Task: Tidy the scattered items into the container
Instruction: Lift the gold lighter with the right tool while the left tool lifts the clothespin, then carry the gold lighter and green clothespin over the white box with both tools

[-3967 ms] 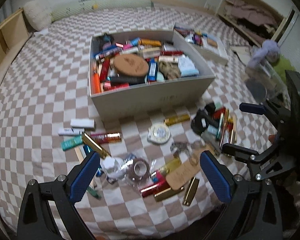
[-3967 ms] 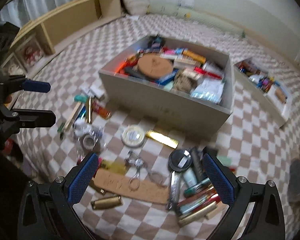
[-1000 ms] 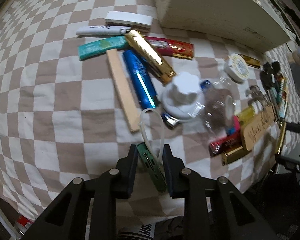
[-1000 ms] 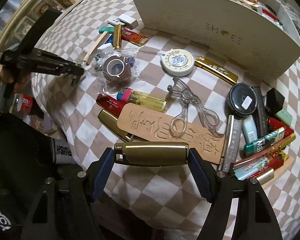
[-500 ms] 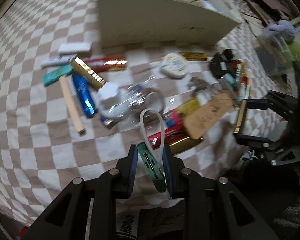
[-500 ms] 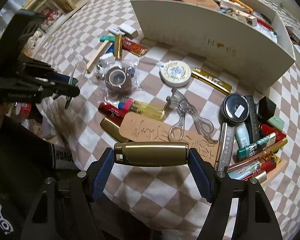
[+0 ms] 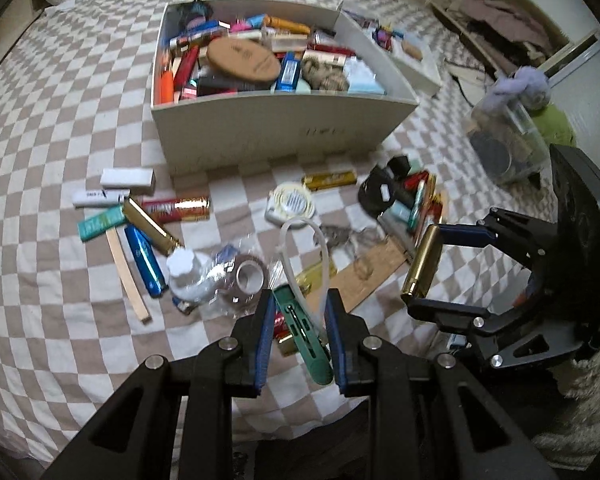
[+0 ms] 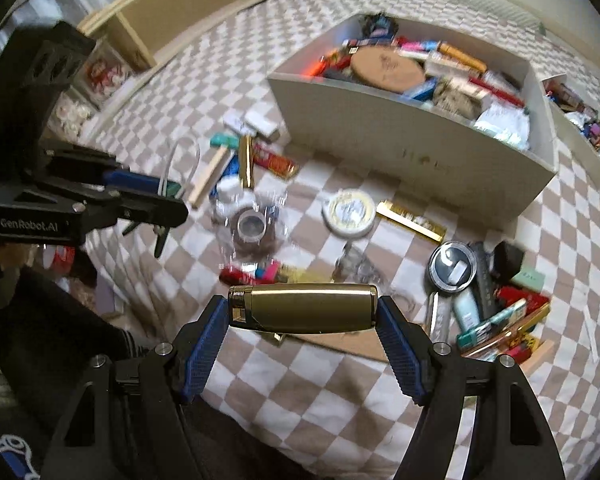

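On the checked bedcover (image 7: 52, 128) the big pale box (image 7: 284, 132) is crammed with tubes, packets and a round cork disc (image 7: 242, 58), while a smaller tray (image 7: 420, 66) behind it holds more bits. The left gripper (image 7: 298, 334) clamps a green tool with a white loop (image 7: 304, 328); the right gripper (image 8: 302, 320) pinches a gold lighter (image 8: 302, 312) end to end. Only the right wrist view shows the wooden shelf (image 8: 148, 20), only the left the clear tub (image 7: 508, 140).

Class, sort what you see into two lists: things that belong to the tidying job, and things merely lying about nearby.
Job:
- beige open box
- green flat tool with white loop, in left gripper
- gold metal case, in right gripper
- round white tape measure

Lying about:
- purple plush toy
- clear plastic tub
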### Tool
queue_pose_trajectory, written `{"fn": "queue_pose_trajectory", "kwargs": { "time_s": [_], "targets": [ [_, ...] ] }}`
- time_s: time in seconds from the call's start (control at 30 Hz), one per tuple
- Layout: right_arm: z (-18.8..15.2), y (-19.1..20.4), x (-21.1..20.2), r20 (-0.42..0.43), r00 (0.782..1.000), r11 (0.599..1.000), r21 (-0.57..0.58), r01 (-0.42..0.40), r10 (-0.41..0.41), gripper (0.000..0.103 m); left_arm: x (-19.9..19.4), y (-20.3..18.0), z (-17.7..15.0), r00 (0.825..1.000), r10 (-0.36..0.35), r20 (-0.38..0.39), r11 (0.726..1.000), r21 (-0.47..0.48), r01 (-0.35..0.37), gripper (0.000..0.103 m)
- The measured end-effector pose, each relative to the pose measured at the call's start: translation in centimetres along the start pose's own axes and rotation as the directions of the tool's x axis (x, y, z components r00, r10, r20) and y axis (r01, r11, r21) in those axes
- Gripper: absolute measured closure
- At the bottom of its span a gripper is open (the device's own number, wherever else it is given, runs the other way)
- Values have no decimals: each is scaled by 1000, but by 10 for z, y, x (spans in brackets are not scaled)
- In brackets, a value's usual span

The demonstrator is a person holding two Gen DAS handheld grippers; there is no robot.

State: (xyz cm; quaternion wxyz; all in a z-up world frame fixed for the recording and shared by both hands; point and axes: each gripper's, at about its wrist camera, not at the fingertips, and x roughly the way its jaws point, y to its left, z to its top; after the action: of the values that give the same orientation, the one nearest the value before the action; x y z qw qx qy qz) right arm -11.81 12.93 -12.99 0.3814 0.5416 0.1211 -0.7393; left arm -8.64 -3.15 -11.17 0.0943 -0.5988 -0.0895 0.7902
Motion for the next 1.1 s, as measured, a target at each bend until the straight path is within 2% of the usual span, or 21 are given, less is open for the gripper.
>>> {"fn": "queue_pose_trajectory", "kwargs": {
  "time_s": [0.27, 0.53, 0.77, 1.1],
  "targets": [
    [15, -15, -37, 124, 992, 998, 68, 0, -8, 28, -24, -2, 20, 996, -21, 89, 999, -23, 24, 78],
    [20, -24, -64, 226, 973, 993, 114, 12, -38, 28, -40, -15, 35, 987, -33, 157, 999, -25, 37, 78],
    [24, -26, -81, 284, 958, 991, 135, 8, -46, 28, -44, -25, 43, 981, -23, 193, 999, -25, 28, 78],
    [29, -38, -108, 376, 923, 983, 185, 18, -88, 28, -52, -39, 56, 972, -13, 233, 1000, -23, 19, 78]
  ]
}}
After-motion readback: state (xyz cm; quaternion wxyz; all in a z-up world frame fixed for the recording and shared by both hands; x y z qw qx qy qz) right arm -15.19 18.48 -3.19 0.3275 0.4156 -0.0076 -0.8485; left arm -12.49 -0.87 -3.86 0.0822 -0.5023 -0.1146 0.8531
